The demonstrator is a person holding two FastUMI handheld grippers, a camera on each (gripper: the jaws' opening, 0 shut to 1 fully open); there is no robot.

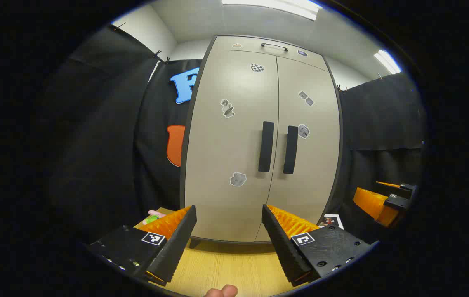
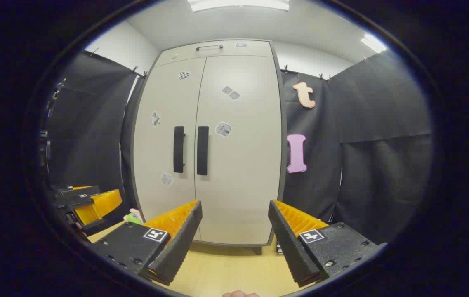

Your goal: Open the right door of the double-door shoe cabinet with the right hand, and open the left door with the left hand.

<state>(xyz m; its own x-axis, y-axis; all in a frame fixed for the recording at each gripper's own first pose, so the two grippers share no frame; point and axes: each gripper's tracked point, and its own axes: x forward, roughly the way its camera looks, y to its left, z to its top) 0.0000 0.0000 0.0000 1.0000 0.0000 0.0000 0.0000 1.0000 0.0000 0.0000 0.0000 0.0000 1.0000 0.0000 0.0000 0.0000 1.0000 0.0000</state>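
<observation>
Left gripper view: left gripper (image 1: 229, 214) being held wide apart, nothing between fingers, well short of shoe cabinet (image 1: 234, 198). Cabinet being seen upright on wooden floor (image 1: 226, 264), both doors closed. Left door handle (image 1: 266, 146) and right door handle (image 1: 290, 149) sitting side by side at centre seam. Right gripper (image 1: 385, 200) being seen low at right edge, state cannot be told there.

Right gripper view: right gripper (image 2: 235, 212) being held wide apart, gripping nothing, facing closed cabinet. Small toy (image 2: 133, 216) lying beside cabinet's lower left corner.
</observation>
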